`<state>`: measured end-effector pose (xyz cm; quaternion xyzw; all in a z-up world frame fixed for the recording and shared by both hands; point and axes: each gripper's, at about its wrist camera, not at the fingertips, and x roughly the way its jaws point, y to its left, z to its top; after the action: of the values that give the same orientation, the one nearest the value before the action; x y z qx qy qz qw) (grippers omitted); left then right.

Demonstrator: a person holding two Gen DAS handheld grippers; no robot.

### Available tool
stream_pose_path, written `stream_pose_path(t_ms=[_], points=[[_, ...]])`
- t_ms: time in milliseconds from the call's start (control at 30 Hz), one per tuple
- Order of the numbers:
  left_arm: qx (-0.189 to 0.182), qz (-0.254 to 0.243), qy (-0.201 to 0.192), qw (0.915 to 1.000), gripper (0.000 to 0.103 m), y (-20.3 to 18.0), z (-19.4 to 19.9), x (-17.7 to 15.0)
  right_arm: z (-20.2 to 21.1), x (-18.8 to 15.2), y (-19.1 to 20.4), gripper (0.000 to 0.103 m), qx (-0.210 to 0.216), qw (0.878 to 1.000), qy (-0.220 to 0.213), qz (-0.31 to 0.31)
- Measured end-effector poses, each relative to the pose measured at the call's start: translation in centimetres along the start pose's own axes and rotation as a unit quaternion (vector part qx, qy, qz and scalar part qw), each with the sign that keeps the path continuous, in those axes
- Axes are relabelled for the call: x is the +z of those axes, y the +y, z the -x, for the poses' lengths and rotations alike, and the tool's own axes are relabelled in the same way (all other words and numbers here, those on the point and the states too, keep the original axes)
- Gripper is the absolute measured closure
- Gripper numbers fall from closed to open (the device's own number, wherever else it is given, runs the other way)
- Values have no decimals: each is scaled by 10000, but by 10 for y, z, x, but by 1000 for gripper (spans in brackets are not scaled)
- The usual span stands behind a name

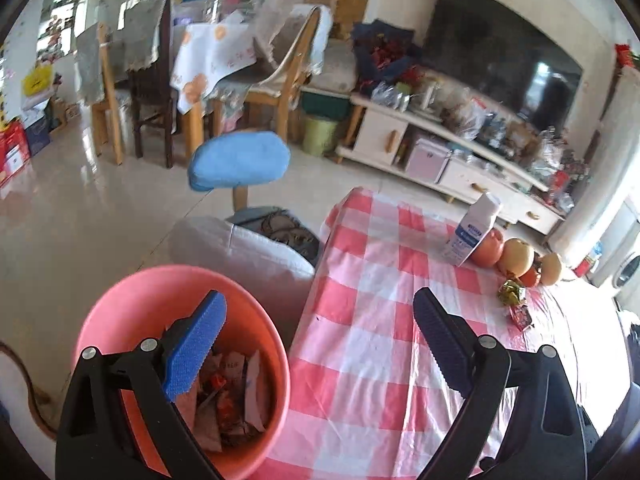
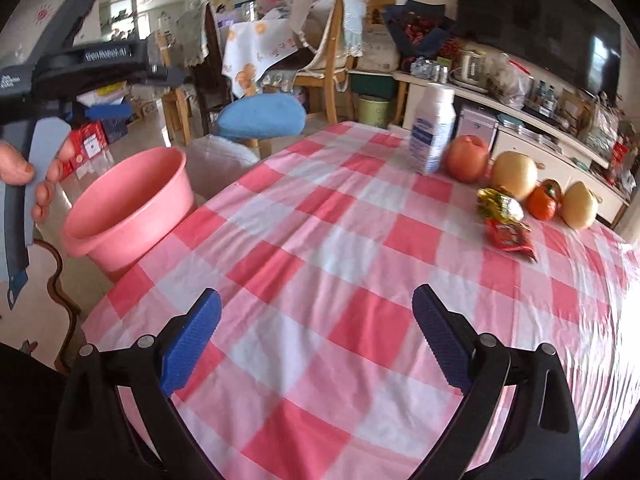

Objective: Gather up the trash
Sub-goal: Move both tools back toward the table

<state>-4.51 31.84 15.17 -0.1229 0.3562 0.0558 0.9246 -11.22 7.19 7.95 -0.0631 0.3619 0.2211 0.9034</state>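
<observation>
Pink basin (image 1: 120, 304) of wrappers (image 1: 224, 392) (contents hidden from right wrist view).

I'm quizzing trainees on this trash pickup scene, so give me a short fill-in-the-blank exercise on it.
1. Collected wrappers lie inside the ____ basin.
2. The red wrapper lies on the ____ tablecloth.
3. Both the left hand-held gripper and the right hand-held gripper have their jaws ____.
4. The white carton stands beside the ____.

Missing words: pink; checkered; open; apple
</observation>
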Motion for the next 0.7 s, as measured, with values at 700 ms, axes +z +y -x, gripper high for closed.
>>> stream_pose_path(t_ms=[700], points=[[-537,182,74,9984,9,-87,1,-14,26,-10,-101,4,-845,9921,376,-848]])
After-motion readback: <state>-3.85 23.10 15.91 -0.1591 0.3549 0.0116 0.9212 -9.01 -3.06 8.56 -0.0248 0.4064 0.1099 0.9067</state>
